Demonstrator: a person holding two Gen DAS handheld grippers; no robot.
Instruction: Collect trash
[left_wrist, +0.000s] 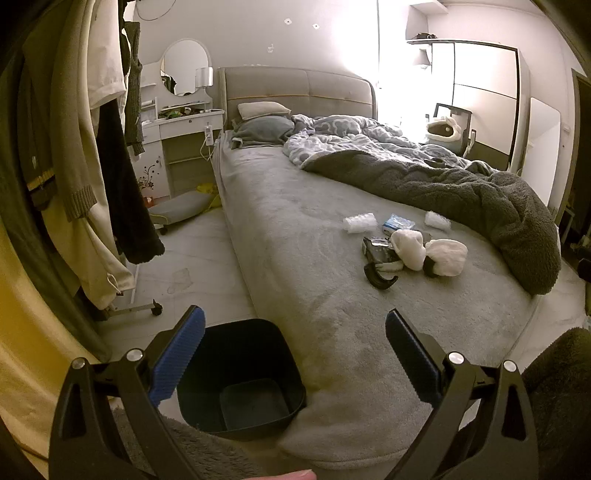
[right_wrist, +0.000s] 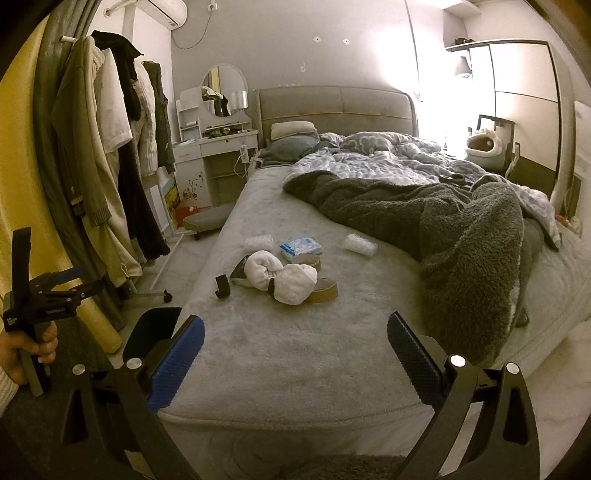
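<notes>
A small pile of trash lies on the grey bed (left_wrist: 295, 206): two clear plastic wrappers (left_wrist: 360, 223) (left_wrist: 437, 221), a blue tissue pack (left_wrist: 398, 223), two white rolled cloths (left_wrist: 408, 247), a black packet (left_wrist: 376, 249) and a black curved piece (left_wrist: 380, 278). A black bin (left_wrist: 240, 376) stands on the floor at the bed's near left corner. My left gripper (left_wrist: 295, 321) is open above the bin and bed corner, holding nothing. My right gripper (right_wrist: 295, 325) is open over the bed's foot (right_wrist: 277, 362), short of the pile (right_wrist: 280, 277). The right wrist view also shows the bin (right_wrist: 155, 325) and a brown tape ring (right_wrist: 323, 290).
A wheeled clothes rack (right_wrist: 122, 166) full of hanging garments lines the left side. A white dressing table (right_wrist: 218, 147) and low stool (right_wrist: 207, 219) stand by the headboard. A dark fleece blanket (right_wrist: 461, 229) covers the bed's right half. A hand (right_wrist: 22, 350) holds the left gripper (right_wrist: 74, 280).
</notes>
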